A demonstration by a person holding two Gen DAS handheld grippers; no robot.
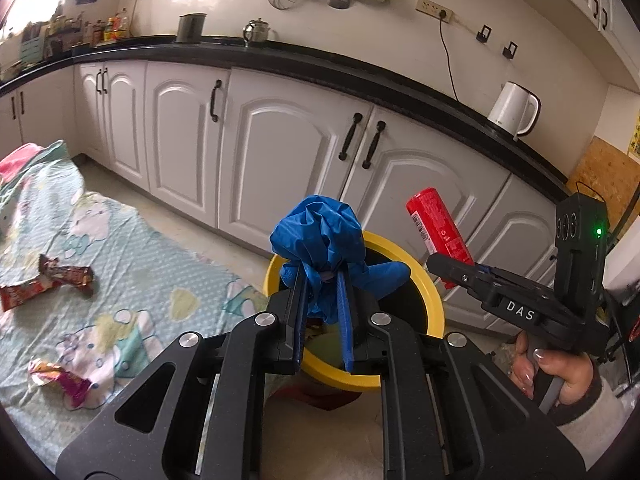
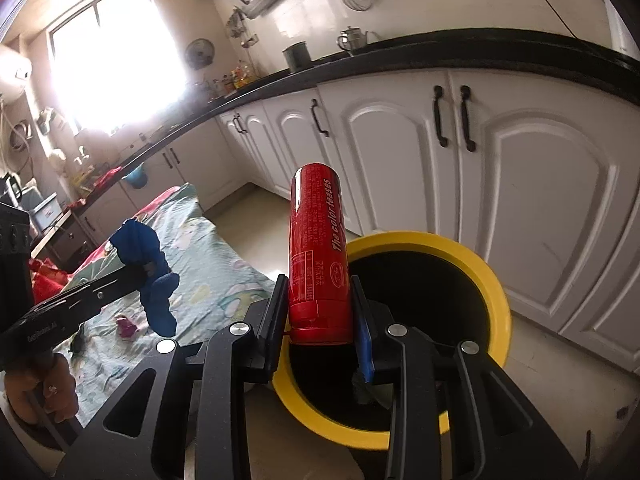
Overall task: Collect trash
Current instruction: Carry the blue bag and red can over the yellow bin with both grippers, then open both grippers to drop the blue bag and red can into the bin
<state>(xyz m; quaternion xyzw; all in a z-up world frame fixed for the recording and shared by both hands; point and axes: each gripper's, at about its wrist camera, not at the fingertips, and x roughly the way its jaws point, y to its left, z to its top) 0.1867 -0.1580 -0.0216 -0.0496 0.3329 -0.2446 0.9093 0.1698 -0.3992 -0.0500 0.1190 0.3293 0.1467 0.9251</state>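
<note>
My left gripper (image 1: 323, 280) is clamped tight on a crumpled blue glove (image 1: 320, 232), the bunched rubber bulging above the fingers and one loose end drooping off to the right. It hangs directly over the open mouth of the yellow-rimmed trash bin (image 1: 434, 304), whose inside is dark. My right gripper (image 2: 320, 312) is closed around a red cylindrical can (image 2: 318, 252) with white lettering, held upright between the pads near its lower end; the can stands at the near-left edge of the same bin, which the right wrist view shows as a broad yellow ring (image 2: 496, 292) on the floor. From the left view I see the right gripper's black body just beside the bin on the right, with the hand (image 1: 560, 372) squeezing its handle.

Left of the bin, a pastel cartoon-print sheet (image 1: 132, 248) is spread out. On it lie a brown snack wrapper (image 1: 66, 274), a red packet (image 1: 20, 294) touching it, and nearer to me a crumpled pink and gold wrapper (image 1: 60, 380), well apart from the first two. Behind the bin runs a line of white cabinets (image 1: 280, 148) with black handles under a black countertop (image 1: 360, 68). A white electric kettle (image 1: 514, 110) and a metal teapot (image 1: 258, 30) stand on it.
</note>
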